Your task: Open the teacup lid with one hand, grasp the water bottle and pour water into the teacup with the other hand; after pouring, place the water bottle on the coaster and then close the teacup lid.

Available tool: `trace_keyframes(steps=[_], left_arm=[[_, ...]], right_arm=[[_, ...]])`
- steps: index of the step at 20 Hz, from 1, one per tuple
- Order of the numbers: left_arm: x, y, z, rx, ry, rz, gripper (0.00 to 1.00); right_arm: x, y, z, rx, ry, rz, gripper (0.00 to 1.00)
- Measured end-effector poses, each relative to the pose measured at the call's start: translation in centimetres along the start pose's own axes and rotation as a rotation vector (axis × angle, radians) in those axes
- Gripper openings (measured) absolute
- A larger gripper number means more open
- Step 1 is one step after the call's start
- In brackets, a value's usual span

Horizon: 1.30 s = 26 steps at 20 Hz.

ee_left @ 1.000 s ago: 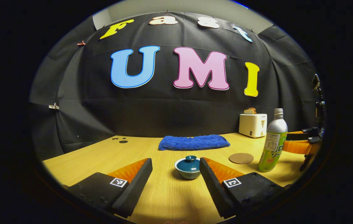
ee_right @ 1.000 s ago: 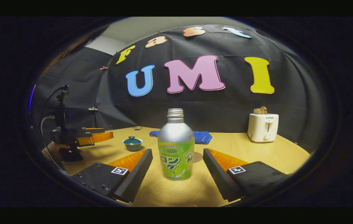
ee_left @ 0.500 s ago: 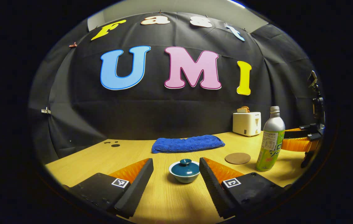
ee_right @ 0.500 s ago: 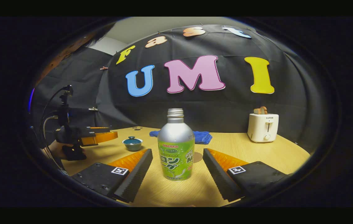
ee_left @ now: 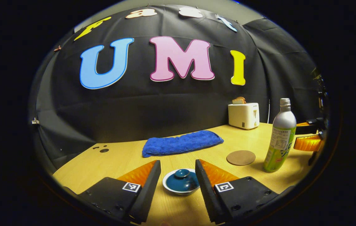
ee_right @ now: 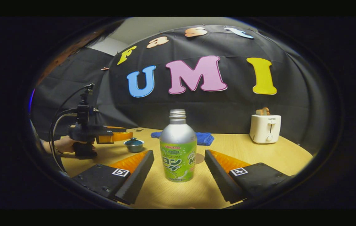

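The bottle [ee_right: 178, 153] wears a green printed label [ee_right: 178, 160] with a small brand word near its top edge and large pale characters across the middle. In the left gripper view the label's side panel is a pale block of fine print, too small to make out. The toaster [ee_right: 265, 128] bears one short dark word at the top of its front. Each finger of the right claw [ee_right: 178, 153] carries a square black-and-white coded marker [ee_right: 120, 172], and so does each finger of the left claw [ee_left: 178, 163]. No numbers can be made out.
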State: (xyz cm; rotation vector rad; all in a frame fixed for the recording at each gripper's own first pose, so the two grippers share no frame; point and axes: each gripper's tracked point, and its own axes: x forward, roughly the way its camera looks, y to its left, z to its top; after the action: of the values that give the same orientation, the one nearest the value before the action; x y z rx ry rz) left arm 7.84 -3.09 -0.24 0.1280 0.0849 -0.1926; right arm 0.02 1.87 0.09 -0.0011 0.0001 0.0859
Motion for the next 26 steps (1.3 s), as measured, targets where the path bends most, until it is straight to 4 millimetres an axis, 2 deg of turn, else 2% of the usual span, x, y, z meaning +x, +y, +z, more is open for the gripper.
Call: trace_keyframes(steps=[3,5,7,8,12,16,18,20,22,24,26], left_arm=[[1.1,-0.4,-1.0,0.012,0.045,-0.013,0.61],[1.5,-0.4,-1.4,0.02,0.06,-0.011,0.6],[1.8,-0.2,-1.5,0.024,0.068,-0.005,0.55],[1.9,-0.2,-1.7,0.024,0.072,-0.008,0.49],[2.2,-0.4,-2.0,0.046,0.091,-0.017,0.37],[2.0,-0.3,-1.6,0.028,0.076,-0.021,0.33],[1.1,0.3,0.0,0.014,0.017,-0.003,0.31],[-0.4,1.2,3.0,-0.001,-0.078,0.029,0.3],[-2.6,2.0,5.2,-0.054,-0.149,0.055,0.3],[-4.3,2.6,6.1,-0.137,-0.186,0.069,0.3],[-5.6,3.5,5.7,-0.225,-0.187,0.076,0.3]], right_arm=[[-0.1,0.0,0.0,0.0,0.0,0.0,1.0],[-0.1,0.0,0.0,0.001,0.0,0.0,1.0],[-0.1,0.0,0.0,0.001,0.0,0.0,1.0],[-0.1,0.0,0.0,0.001,0.0,0.0,1.0],[-0.1,0.0,0.0,0.0,0.0,0.0,1.0],[-0.1,-0.1,0.0,0.001,0.0,0.0,1.0],[-0.1,0.0,0.1,0.001,-0.001,0.001,1.0],[0.1,0.6,0.0,0.002,-0.001,0.021,1.0],[0.6,1.3,-0.1,0.001,0.002,0.039,1.0],[1.3,0.9,-0.1,0.002,0.004,0.007,1.0],[2.0,0.6,-0.2,0.002,0.007,-0.02,1.0]])
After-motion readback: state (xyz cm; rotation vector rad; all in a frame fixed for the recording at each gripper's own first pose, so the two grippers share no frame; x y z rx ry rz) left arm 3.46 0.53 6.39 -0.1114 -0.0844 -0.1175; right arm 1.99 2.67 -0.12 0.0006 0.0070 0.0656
